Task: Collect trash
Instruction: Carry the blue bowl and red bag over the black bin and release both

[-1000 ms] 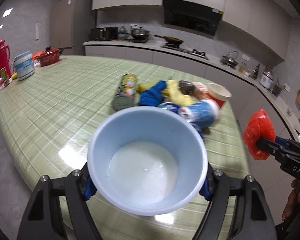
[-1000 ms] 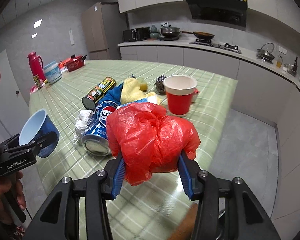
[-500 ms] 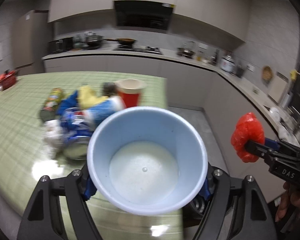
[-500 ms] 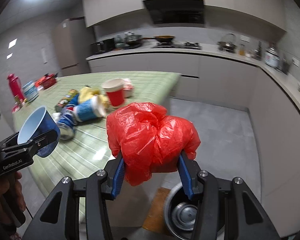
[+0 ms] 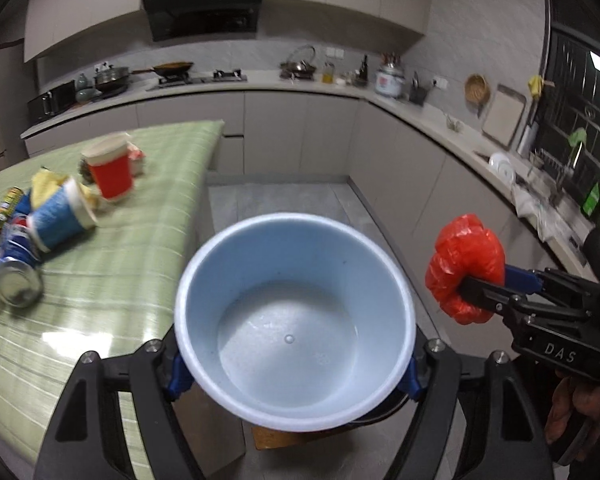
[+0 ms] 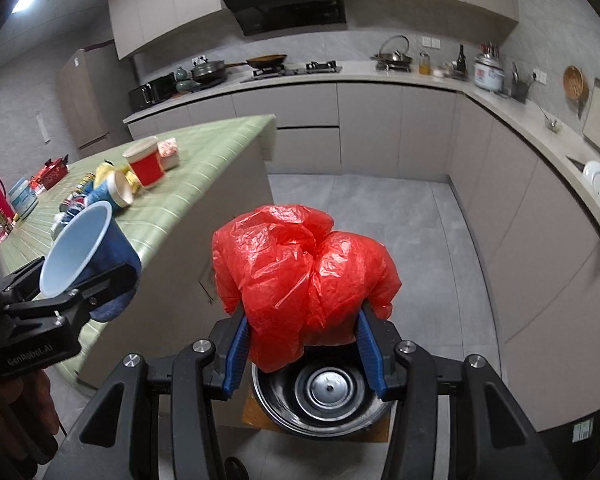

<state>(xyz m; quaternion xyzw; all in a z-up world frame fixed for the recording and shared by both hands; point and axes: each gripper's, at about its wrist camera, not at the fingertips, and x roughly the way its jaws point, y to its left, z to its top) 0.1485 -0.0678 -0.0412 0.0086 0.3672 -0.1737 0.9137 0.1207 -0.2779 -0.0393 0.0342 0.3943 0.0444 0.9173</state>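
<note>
Left gripper tilted down, jaws clamping blue cup; right gripper likewise, pinching red bag.

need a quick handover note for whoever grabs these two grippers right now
Left gripper: shut on the blue cup, mouth facing the camera, empty inside.
Right gripper: shut on the red bag, hanging right above the open black bin on the floor.
Done: both items lifted off the table.
Left: drop the bag and the cup into the bin, then go back for the red cup, the tipped blue cup, the cans and the yellow cloth.
</note>
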